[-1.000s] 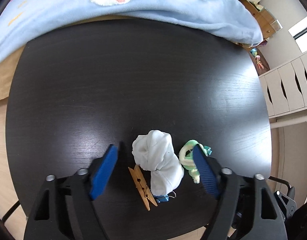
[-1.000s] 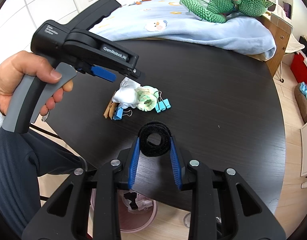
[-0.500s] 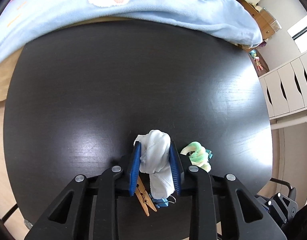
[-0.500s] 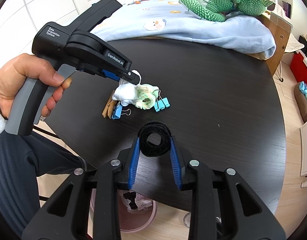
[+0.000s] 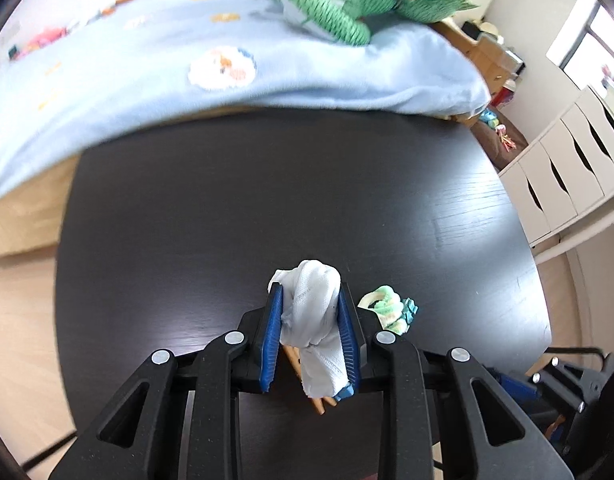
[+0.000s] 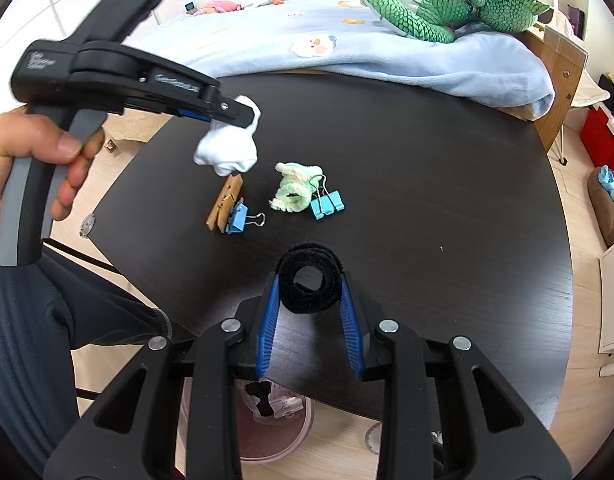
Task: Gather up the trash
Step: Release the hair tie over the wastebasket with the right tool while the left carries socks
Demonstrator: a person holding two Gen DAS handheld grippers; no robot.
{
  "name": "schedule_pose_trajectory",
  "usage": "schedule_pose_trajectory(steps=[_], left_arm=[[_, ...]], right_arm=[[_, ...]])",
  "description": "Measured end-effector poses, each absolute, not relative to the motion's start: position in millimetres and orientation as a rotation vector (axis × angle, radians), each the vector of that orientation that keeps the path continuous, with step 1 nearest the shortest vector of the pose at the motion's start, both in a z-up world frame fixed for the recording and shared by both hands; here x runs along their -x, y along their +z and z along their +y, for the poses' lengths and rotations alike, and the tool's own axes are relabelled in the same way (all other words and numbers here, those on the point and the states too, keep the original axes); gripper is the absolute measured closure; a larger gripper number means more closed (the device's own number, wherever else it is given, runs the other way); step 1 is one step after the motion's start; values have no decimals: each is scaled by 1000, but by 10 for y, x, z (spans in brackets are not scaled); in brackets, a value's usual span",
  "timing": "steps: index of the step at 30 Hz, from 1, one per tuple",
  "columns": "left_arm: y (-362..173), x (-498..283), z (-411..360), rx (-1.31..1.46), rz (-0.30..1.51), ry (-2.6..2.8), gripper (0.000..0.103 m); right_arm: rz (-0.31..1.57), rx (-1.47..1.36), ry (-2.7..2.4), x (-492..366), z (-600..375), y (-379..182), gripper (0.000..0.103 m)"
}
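Tissue (image 5: 312,312) clamped in left claw (image 5: 310,334), lifted

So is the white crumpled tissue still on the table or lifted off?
Lifted off. The left tongs are shut on the white crumpled tissue, which hangs clear above the wooden clothespin on the dark round table.

Clothespin (image 6: 225,208) touching binder clip (image 6: 238,220), pipe-cleaner coil (image 6: 293,193) w/ clips (image 6: 326,204) just right, on table (image 6: 427,184)
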State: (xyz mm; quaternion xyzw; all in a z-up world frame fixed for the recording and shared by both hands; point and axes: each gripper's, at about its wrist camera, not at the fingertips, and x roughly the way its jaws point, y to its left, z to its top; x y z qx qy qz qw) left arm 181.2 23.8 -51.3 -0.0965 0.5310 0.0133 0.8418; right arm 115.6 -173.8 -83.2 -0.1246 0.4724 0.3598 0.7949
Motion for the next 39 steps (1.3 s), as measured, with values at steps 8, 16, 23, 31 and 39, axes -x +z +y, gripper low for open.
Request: schedule_pose_trajectory(steps=[8, 16, 23, 31, 39], left_arm=[[-171, -1359, 52, 77, 987, -20, 77], [59, -900, -82, -2, 876, -50, 77], [94, -525, -150, -3, 833, -60, 76], [-70, -159, -300, -36, 860, -87, 76], [-96, 145, -419, -45, 855, -106, 76]], right_arm=[[973, 302, 791, -996, -1703, -600, 73], [943, 296, 803, -870, -1736, -372, 73], [913, 290, 807, -698, -1844, -171, 73], [900, 279, 833, -436, -1880, -61, 73], [918, 290, 866, -101, -1924, -87, 73]])
